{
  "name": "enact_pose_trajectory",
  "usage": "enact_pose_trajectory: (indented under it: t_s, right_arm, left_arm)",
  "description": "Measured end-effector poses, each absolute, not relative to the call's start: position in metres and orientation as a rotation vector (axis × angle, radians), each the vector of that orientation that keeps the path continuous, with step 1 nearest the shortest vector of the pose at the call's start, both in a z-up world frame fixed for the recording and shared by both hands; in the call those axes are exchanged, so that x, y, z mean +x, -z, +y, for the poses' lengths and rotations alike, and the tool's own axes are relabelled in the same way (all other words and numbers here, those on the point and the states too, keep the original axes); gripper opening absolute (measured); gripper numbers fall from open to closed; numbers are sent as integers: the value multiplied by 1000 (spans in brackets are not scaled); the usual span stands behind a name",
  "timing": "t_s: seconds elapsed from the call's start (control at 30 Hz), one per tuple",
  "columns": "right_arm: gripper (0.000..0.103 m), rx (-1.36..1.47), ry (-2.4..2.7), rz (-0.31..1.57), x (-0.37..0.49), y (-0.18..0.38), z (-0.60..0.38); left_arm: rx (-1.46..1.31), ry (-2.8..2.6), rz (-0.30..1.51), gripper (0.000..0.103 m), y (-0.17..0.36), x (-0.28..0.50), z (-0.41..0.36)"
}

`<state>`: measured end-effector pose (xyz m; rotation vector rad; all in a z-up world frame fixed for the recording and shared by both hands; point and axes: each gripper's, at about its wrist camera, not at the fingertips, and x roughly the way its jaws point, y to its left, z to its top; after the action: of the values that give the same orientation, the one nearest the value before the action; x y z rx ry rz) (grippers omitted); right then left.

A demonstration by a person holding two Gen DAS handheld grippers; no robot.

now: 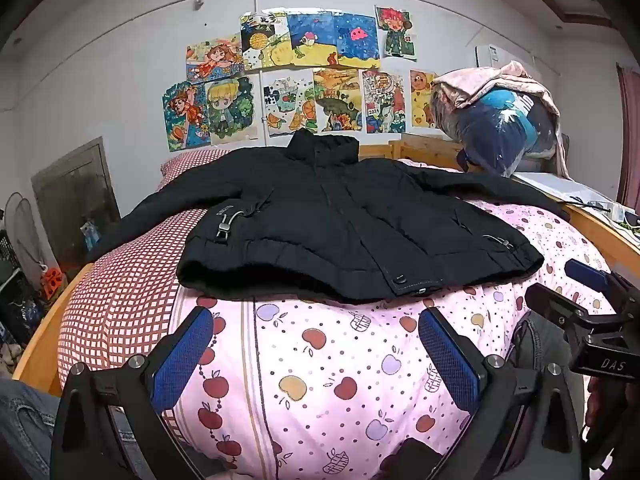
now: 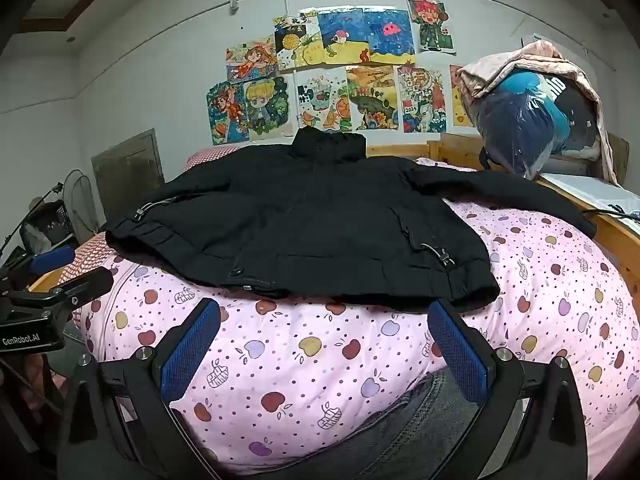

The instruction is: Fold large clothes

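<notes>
A black padded jacket (image 1: pixel 340 216) lies flat, front up, on the pink apple-print quilt (image 1: pixel 320 380), collar toward the wall, sleeves spread left and right. It also shows in the right wrist view (image 2: pixel 312 232). My left gripper (image 1: pixel 316 340) is open and empty, held just short of the jacket's hem. My right gripper (image 2: pixel 324 336) is open and empty, also just short of the hem, near its right corner. In the left wrist view the right gripper (image 1: pixel 576 284) shows at the right edge; in the right wrist view the left gripper (image 2: pixel 68 270) shows at the left edge.
A red-checked cover (image 1: pixel 120 292) lies left of the quilt. The wooden bed frame (image 1: pixel 44 340) runs around the bed. A bagged bundle of bedding (image 1: pixel 500 128) stands at the far right. Drawings (image 1: pixel 296 76) hang on the wall. Jeans (image 2: pixel 408 432) show below.
</notes>
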<state>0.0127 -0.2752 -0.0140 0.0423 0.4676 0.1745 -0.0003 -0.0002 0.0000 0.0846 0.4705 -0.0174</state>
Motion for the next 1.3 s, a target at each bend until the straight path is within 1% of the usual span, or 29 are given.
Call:
enact_pose_trajectory:
  t_s: [1.3]
  right_arm:
    - [102,51,-177,503,13,19,-277]
  left_arm:
    - [74,21,478,103,0,0,0]
